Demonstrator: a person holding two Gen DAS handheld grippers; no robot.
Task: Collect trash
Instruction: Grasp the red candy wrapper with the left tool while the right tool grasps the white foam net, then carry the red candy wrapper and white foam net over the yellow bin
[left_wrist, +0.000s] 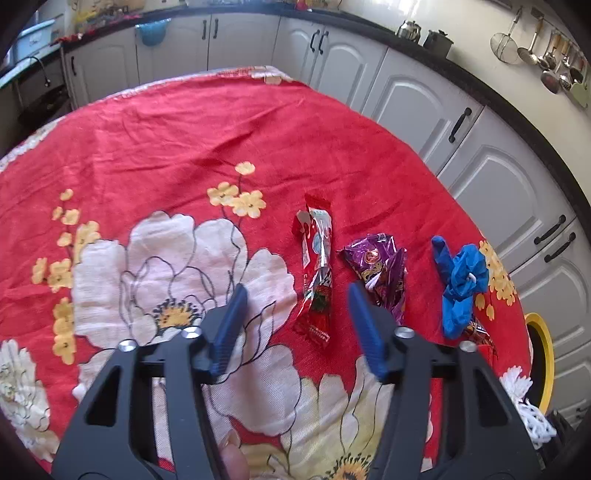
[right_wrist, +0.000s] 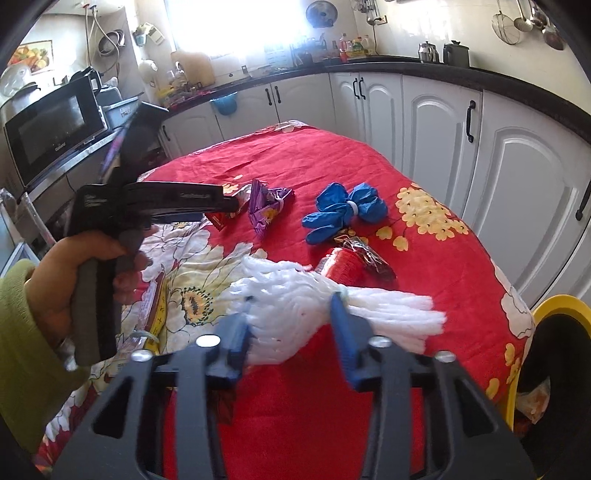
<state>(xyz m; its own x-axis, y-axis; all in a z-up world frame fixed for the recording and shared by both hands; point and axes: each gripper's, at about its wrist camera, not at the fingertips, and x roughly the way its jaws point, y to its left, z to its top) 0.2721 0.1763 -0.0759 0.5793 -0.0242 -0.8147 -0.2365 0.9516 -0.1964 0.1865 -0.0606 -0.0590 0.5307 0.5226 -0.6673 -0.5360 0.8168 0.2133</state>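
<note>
My left gripper (left_wrist: 297, 295) hovers open over the red flowered tablecloth (left_wrist: 184, 140). A long red snack wrapper (left_wrist: 317, 280) lies between its blue fingers (left_wrist: 236, 306), and the pads do not touch it. To its right lie a crumpled purple wrapper (left_wrist: 380, 269) and a knotted bundle of blue gloves (left_wrist: 460, 280). My right gripper (right_wrist: 291, 317) is shut on a white foam net (right_wrist: 295, 291) near the table's front edge. The right wrist view also shows the purple wrapper (right_wrist: 266, 206), the blue gloves (right_wrist: 343, 210) and a red and dark wrapper (right_wrist: 354, 258).
A yellow-rimmed bin (right_wrist: 554, 314) stands beside the table at the right. White cabinets (left_wrist: 424, 103) run close along the far and right sides. A hand in a green sleeve (right_wrist: 22, 332) holds the left gripper. A yellow wrapper (right_wrist: 155, 310) lies at the table's left.
</note>
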